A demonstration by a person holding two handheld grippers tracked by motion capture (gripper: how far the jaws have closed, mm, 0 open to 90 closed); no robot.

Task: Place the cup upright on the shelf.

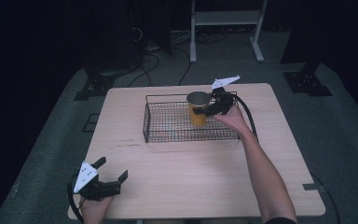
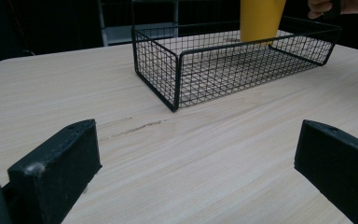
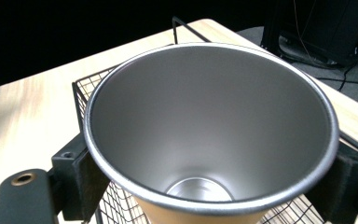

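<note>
Left tongs [image 1: 110, 170]: released, idle at near worktop [image 1: 191, 182] edge. Right tongs [image 1: 208, 105]: clenched on yellow steel cup [image 1: 197, 108] just under its rim, upright over wire basket [image 1: 168, 133]. Cup: probably light, rigid, slick; that grip looks soundest.

Pale wooden table [image 1: 168, 177], wire basket [image 1: 168, 126]
</note>
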